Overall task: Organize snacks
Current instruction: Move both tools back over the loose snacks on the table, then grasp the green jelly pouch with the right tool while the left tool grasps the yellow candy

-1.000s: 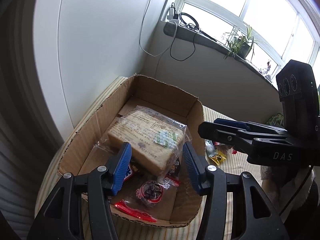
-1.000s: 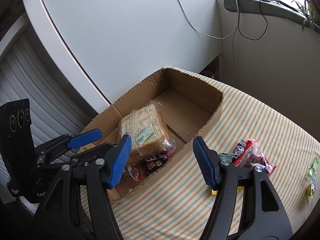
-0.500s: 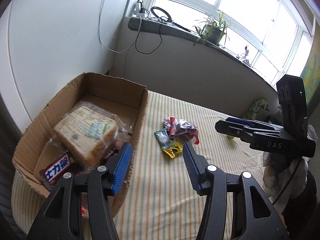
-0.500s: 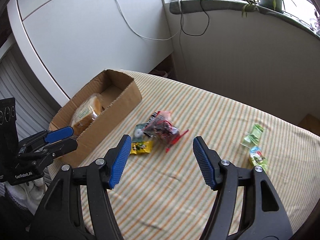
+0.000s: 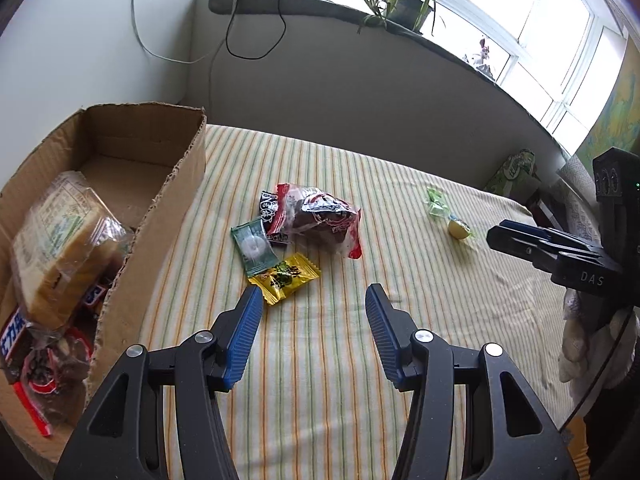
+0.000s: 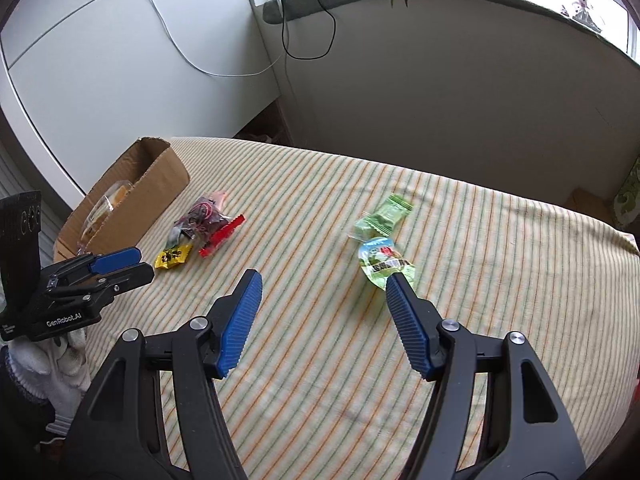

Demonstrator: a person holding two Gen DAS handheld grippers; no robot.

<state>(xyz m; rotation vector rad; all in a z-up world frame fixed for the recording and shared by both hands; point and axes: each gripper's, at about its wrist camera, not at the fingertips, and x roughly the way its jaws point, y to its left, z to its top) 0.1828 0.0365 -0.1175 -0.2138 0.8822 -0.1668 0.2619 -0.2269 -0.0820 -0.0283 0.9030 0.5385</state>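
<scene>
Both grippers swung away from the cardboard box (image 5: 120, 216): left gripper (image 5: 314, 292) now aimed at the snack pile (image 5: 296, 232) beside it, right gripper (image 6: 324, 280) carried further off, near green packets (image 6: 382, 232).

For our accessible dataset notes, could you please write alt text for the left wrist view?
The open left gripper hangs empty over a striped tablecloth, pointing at a yellow candy, a green packet and a red snack bag. A cardboard box on the left holds wrapped bread.

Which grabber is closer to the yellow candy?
Left. The left gripper hangs just short of the yellow candy; the right gripper hangs farther off, by the green packets.
</scene>
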